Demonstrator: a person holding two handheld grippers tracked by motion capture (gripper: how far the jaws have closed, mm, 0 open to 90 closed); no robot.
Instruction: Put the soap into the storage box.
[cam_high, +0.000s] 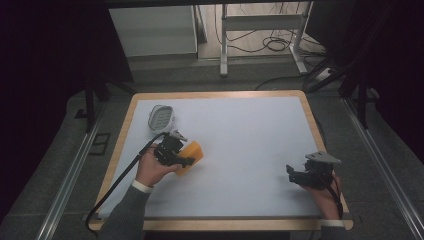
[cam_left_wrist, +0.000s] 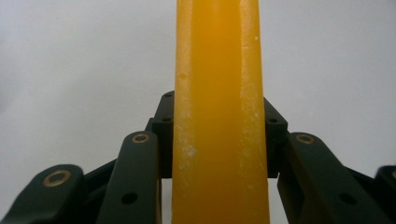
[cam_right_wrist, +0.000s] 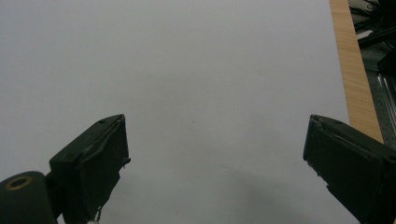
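OK: right gripper near the table's right front corner, jaws wide apart, nothing between them, just white tabletop below. Left gripper by the left edge, jaws clamped on an orange block, probably a sponge. Farther back, near the left rear corner, a small oval white dish, well apart from both.

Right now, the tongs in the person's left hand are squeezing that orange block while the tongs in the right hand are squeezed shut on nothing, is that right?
Not quite. The right tongs are wide open, not squeezed shut: the right gripper view shows a broad gap of bare white table between the two black jaws. The rest stands: the left tongs are clamped on the orange block.
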